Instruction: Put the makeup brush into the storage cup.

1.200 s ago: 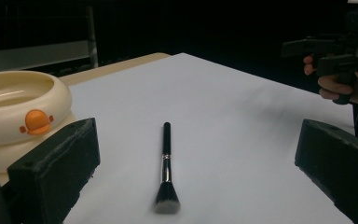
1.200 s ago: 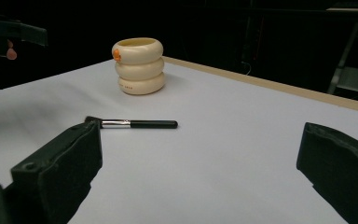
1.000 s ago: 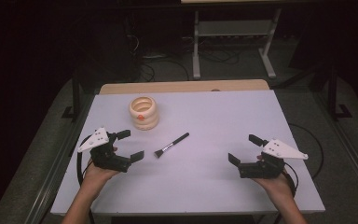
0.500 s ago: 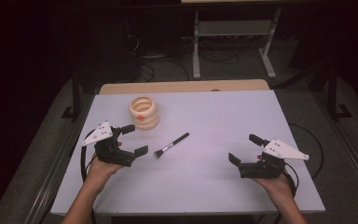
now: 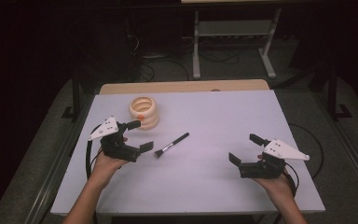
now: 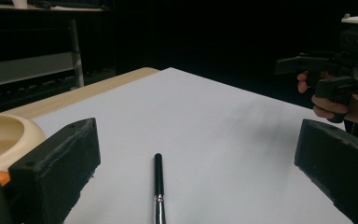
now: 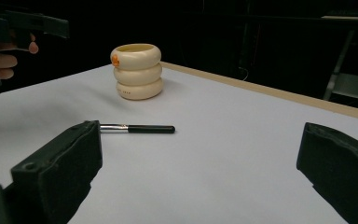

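While both grippers are held just above the table, the scene is set down thus:

Left gripper (image 5: pixel 136 135): held with jaws spread wide, nothing between them; it is seen in the high view near the table's left edge, close to the brush head.
Makeup brush (image 5: pixel 171 144): laid flat on the white table (image 5: pixel 223 116), untouched, its bristles turned toward the left gripper and its black handle pointing away. The handle and metal ferrule are shown lengthwise between the jaws in the left gripper view (image 6: pixel 158 186); the bristles are cut off there.
Right gripper (image 5: pixel 244 148): held with jaws wide apart and empty, well apart from the brush, near the table's right side.
Stacked-ring holder (image 5: pixel 144 112): stood upright beyond the left gripper, cream-coloured. Its three rings and orange mark are made plain in the right gripper view (image 7: pixel 136 71).
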Motion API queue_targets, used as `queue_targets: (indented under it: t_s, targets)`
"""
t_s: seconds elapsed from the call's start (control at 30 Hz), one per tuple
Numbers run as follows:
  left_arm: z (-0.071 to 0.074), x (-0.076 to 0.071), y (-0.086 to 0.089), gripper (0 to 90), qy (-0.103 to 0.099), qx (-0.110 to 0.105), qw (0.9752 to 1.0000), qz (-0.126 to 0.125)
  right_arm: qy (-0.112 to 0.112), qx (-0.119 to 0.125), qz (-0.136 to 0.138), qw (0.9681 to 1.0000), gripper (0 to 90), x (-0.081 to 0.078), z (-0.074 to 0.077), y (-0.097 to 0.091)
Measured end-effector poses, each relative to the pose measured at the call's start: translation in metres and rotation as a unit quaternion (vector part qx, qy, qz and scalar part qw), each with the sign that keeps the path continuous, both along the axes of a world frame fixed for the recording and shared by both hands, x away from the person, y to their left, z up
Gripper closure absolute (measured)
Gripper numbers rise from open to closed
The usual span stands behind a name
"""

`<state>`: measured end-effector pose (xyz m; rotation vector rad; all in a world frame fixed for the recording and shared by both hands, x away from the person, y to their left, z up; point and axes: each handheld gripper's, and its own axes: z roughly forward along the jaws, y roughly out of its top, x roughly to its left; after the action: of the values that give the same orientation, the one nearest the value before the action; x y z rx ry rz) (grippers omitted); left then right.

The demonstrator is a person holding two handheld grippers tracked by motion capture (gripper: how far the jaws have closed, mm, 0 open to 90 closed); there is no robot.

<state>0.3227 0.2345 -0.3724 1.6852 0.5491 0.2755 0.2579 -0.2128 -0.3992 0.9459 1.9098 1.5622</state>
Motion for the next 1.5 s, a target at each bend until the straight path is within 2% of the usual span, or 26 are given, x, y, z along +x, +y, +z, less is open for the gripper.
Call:
queue_targets:
  t_s: [0.4, 0.6, 0.73, 0.8, 1.03, 1.17, 1.5]
  targets:
    - [-0.002, 0.011, -0.004, 0.0, 0.002, -0.010, 0.9999, -0.003, 0.004, 0.000, 0.002, 1.0000, 0.0, -0.001, 0.000, 0.002]
    - [0.001, 0.015, -0.007, 0.0, -0.002, -0.010, 0.9999, -0.005, 0.001, -0.001, 0.005, 1.0000, 0.0, 0.001, -0.001, 0.001]
    - [0.003, 0.017, -0.009, 0.0, -0.008, -0.008, 0.9999, -0.006, 0.005, 0.007, 0.008, 0.9999, 0.0, 0.000, -0.002, 0.002]
    - [0.004, 0.019, -0.011, 0.0, -0.009, -0.009, 0.9999, -0.009, 0.001, 0.005, 0.009, 0.9999, 0.0, 0.000, -0.002, 0.002]
    - [0.005, 0.024, -0.019, 0.0, -0.006, -0.012, 0.9998, -0.015, 0.004, 0.009, 0.011, 0.9999, 0.0, 0.000, -0.002, 0.002]
    - [0.008, 0.027, -0.025, 0.0, -0.012, -0.004, 0.9997, -0.021, 0.004, 0.009, 0.012, 0.9999, 0.0, 0.000, -0.003, 0.003]
    - [0.012, 0.034, -0.033, 0.0, -0.016, -0.009, 0.9994, -0.028, 0.004, 0.013, 0.010, 0.9999, 0.0, 0.000, -0.002, 0.002]
